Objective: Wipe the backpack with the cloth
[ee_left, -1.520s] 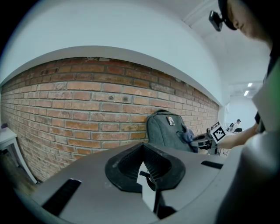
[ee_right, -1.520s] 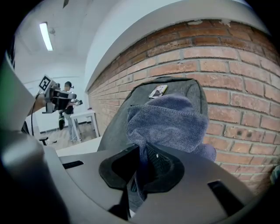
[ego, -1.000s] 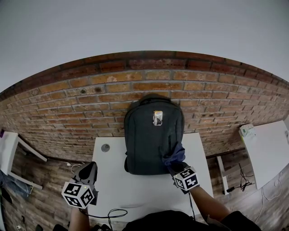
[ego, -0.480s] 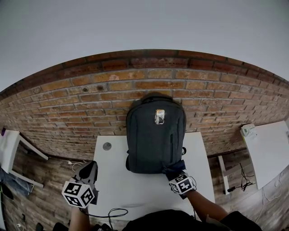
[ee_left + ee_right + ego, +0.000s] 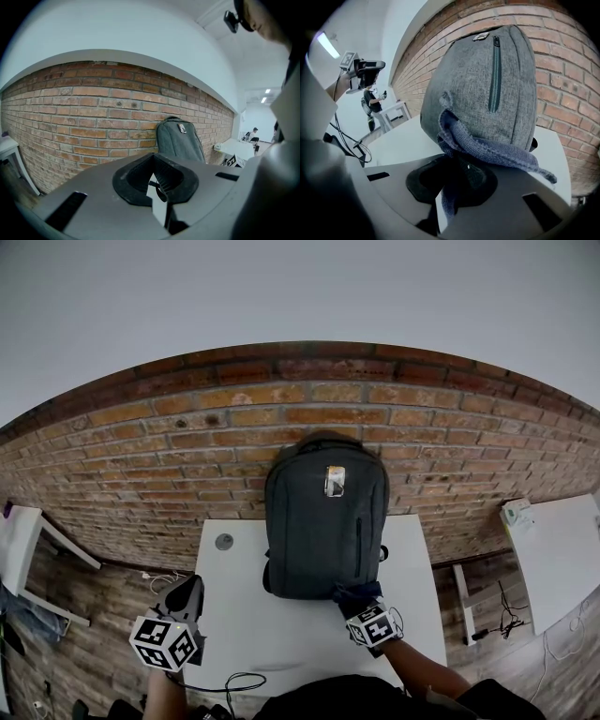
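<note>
Over at the lower left of the head view, the left gripper hangs just off the counter's left edge, well apart from the bag. Its own view shows it with jaws drawn together and nothing between them, only a sliver of white counter showing past the tips. A dark cable loops at the counter's near edge, and a small round grey cap sits in the counter top towards its back left corner

In the middle stands the backpack, dark grey, upright, its back leaning on the brick wall, a small shiny badge near its top. From the right gripper view its front panel fills the upper frame, with a teal zip running down it

At the bag's lower right corner the blue cloth lies pressed against the fabric. The right gripper pinches that cloth: one fold lies up against the bag, another tail hangs down between the jaws

Far right, a white table stands apart from the counter
</note>
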Demonstrator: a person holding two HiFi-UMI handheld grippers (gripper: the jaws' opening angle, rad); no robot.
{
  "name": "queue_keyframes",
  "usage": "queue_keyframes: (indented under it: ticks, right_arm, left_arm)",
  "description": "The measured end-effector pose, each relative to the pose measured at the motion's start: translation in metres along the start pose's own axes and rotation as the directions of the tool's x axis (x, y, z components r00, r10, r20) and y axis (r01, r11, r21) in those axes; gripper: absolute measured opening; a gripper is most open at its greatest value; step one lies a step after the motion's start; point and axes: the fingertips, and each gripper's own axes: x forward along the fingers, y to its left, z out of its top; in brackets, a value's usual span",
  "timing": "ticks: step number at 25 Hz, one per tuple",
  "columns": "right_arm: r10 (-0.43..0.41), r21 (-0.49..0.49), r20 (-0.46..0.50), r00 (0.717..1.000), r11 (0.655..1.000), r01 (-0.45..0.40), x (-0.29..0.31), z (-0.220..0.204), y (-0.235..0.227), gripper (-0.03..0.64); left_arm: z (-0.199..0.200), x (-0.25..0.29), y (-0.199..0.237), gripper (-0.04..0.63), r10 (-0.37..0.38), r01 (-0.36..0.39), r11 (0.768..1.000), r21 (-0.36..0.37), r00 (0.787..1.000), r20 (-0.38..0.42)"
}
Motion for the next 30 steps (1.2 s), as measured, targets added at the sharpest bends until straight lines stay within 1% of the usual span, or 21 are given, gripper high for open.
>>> queue_keyframes:
  ticks: [3, 12, 16, 17, 19, 23, 30]
  right_arm:
    - [0.008, -0.024, 0.032, 0.999, 1.000, -0.008, -0.005, 0.017, 0.005, 0.035]
    - [0.010, -0.051, 0.143, 0.990, 0.999, -0.003, -0.025, 0.083, 0.007, 0.035]
    - [-0.012, -0.163, 0.196, 0.980, 0.986, 0.044, -0.034, 0.119, 0.005, 0.035]
    - [-0.016, -0.174, 0.205, 0.979, 0.983, 0.052, -0.036, 0.127, 0.004, 0.035]
    - [-0.038, -0.166, 0.234, 0.971, 0.983, 0.078, -0.040, 0.143, -0.001, 0.035]
    - [-0.079, -0.108, 0.280, 0.957, 0.988, 0.113, -0.049, 0.175, -0.023, 0.035]
    - [-0.112, -0.105, 0.331, 0.937, 0.982, 0.155, -0.058, 0.237, -0.053, 0.035]
  left_arm:
    - [-0.003, -0.003, 0.001, -0.003, 0.006, -0.006, 1.000, -0.005, 1.000, -0.002]
    - [-0.008, -0.015, 0.009, -0.003, 0.024, -0.024, 1.000, -0.017, 1.000, -0.003]
    - [-0.011, -0.017, 0.015, -0.003, 0.036, -0.036, 0.999, -0.028, 0.999, -0.004]
    - [-0.011, -0.017, 0.015, -0.003, 0.038, -0.038, 0.999, -0.029, 0.999, -0.004]
    - [-0.011, -0.017, 0.014, -0.003, 0.036, -0.036, 0.999, -0.029, 0.999, -0.002]
    - [-0.009, -0.017, 0.009, -0.003, 0.031, -0.031, 0.999, -0.022, 1.000, 0.000]
    - [-0.008, -0.024, 0.017, -0.003, 0.064, -0.064, 0.997, -0.031, 0.998, 0.002]
